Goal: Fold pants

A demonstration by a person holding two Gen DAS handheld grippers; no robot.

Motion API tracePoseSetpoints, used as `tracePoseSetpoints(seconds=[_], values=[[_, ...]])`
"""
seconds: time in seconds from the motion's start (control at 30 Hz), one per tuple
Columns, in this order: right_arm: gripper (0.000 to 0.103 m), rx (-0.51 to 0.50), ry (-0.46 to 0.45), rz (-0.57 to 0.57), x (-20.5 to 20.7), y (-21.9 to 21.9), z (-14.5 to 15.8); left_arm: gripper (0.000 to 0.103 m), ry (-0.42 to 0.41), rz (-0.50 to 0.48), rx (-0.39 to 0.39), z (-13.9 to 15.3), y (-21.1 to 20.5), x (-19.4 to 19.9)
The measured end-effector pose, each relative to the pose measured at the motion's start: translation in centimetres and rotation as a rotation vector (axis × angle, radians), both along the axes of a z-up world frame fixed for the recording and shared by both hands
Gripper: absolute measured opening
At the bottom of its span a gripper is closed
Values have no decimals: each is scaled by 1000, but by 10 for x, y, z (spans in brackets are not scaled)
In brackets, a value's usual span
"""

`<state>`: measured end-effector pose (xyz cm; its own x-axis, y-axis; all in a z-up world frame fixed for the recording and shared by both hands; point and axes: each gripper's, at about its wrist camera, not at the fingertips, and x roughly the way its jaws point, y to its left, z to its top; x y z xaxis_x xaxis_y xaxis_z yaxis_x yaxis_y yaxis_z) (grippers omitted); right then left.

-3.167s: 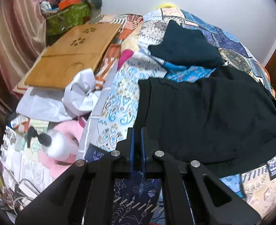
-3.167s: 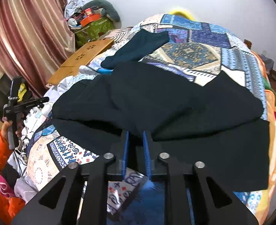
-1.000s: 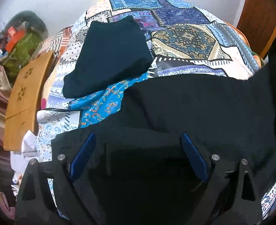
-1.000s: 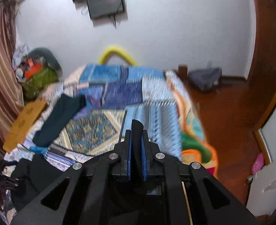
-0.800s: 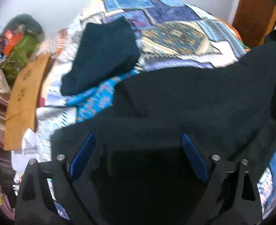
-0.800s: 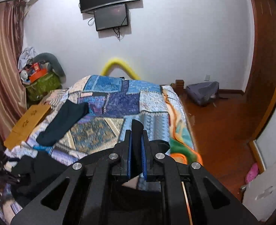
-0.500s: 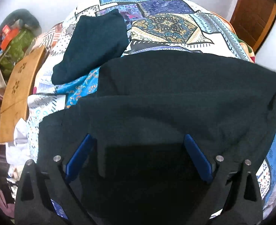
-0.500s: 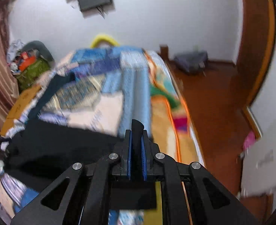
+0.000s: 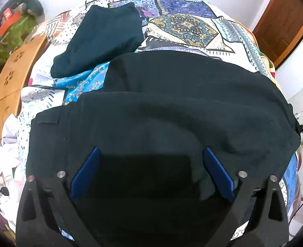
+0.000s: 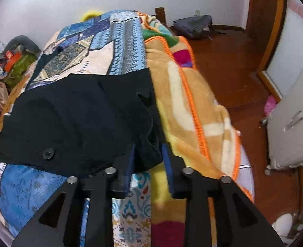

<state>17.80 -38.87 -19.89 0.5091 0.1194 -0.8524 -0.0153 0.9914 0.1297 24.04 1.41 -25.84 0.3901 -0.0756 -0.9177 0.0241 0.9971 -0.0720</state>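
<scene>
Black pants (image 9: pixel 172 103) lie folded over themselves across the patchwork quilt (image 9: pixel 184 26). My left gripper (image 9: pixel 150 152) hovers over their near part, pointing steeply down, its blue pads (image 9: pixel 85 173) spread wide with only flat cloth beneath. In the right wrist view the pants (image 10: pixel 79 119) reach the bed's right side, their button (image 10: pixel 48 154) facing up. My right gripper (image 10: pixel 149 146) is at their near right corner. Its jaws are opening, and a slack bunch of black cloth sits between the pads.
A folded dark teal garment (image 9: pixel 102 39) lies further up the bed. A wooden lap table (image 9: pixel 13 78) sits at the left edge. An orange-trimmed blanket (image 10: pixel 192 113) hangs over the right side above the wood floor (image 10: pixel 223 61), with a backpack (image 10: pixel 194 27) and a white panel (image 10: pixel 291 119).
My right gripper came down from high up to the bed's right side with the cloth, laying the pants over, and its jaws parted. The left gripper stayed wide over the pants.
</scene>
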Motion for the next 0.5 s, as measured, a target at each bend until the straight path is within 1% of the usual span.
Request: tracePoseSetpoints(seconds=[0.03,0.1,0.13,0.2,0.23,0.33,0.37,0.5], values=[[35,-7,-16,-12,0,-1,7,101,-5,-7,8,2,1,0],[37,10,-38,-12,-2,3,18,101,-39,-5,40,9,5,-3],[37,21,-49,1,-2,8,24,101,-66,9,56,15,10,-6],[40,23,-74,51,2,26,37,101,-99,35,51,25,24,-8],[44,21,-87,79,5,38,43,101,-113,49,47,30,32,-9],[45,16,-133,184,14,80,56,101,-160,113,46,46,63,-11],[45,12,-148,232,20,99,61,101,-173,139,52,52,79,-10],[45,22,-185,367,43,160,71,101,-173,213,68,55,127,-4]])
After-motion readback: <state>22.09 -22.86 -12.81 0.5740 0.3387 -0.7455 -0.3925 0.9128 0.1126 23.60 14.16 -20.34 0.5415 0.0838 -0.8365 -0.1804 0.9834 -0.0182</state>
